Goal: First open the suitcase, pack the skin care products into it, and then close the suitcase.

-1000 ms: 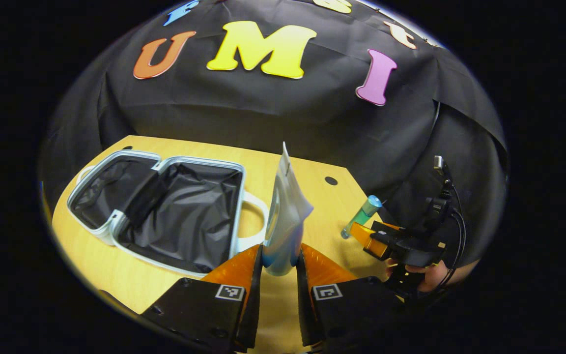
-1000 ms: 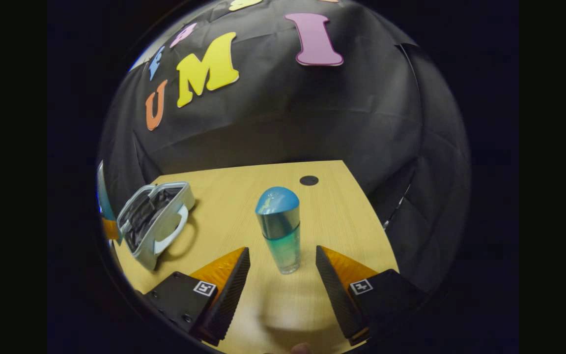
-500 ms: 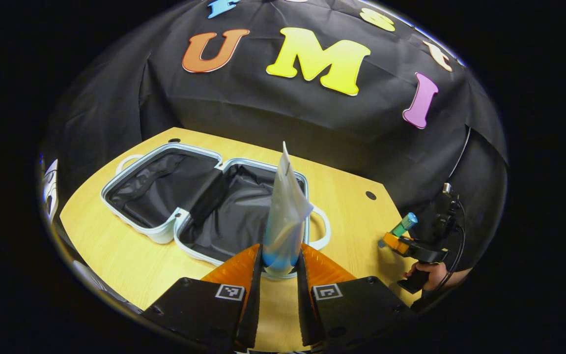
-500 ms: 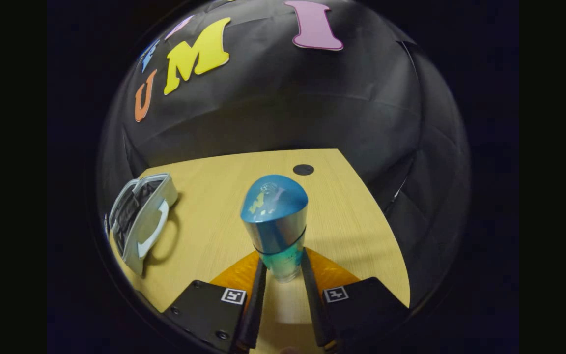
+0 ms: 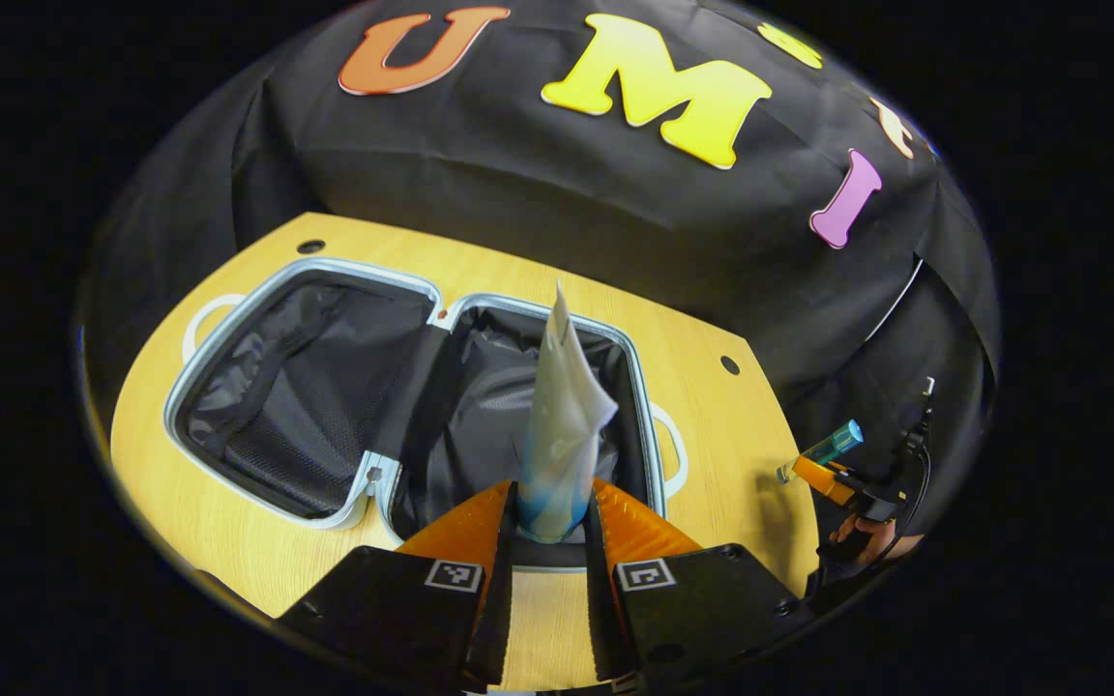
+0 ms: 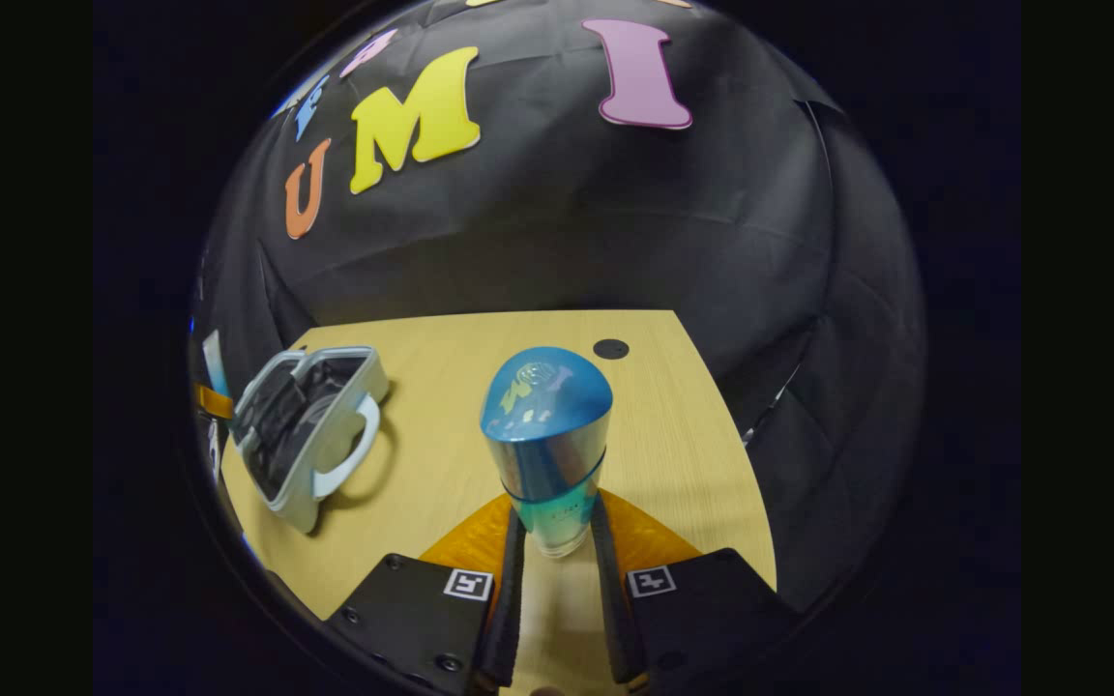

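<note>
- The suitcase [image 5: 325, 406] lies open on the wooden worktop [image 5: 228, 522], its lining black and crinkled.
- Left tool [image 5: 549, 527] hangs above it, clamping a glossy sachet [image 5: 562, 425] upright.
- Right tool [image 6: 557, 541] grips the blue-capped glass bottle [image 6: 549, 440] upright.

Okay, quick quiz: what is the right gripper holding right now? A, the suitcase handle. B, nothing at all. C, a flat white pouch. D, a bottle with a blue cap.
D: in the right gripper view, the right gripper has both fingers pressed on the bottle with a blue cap, lifted above the table.
</note>
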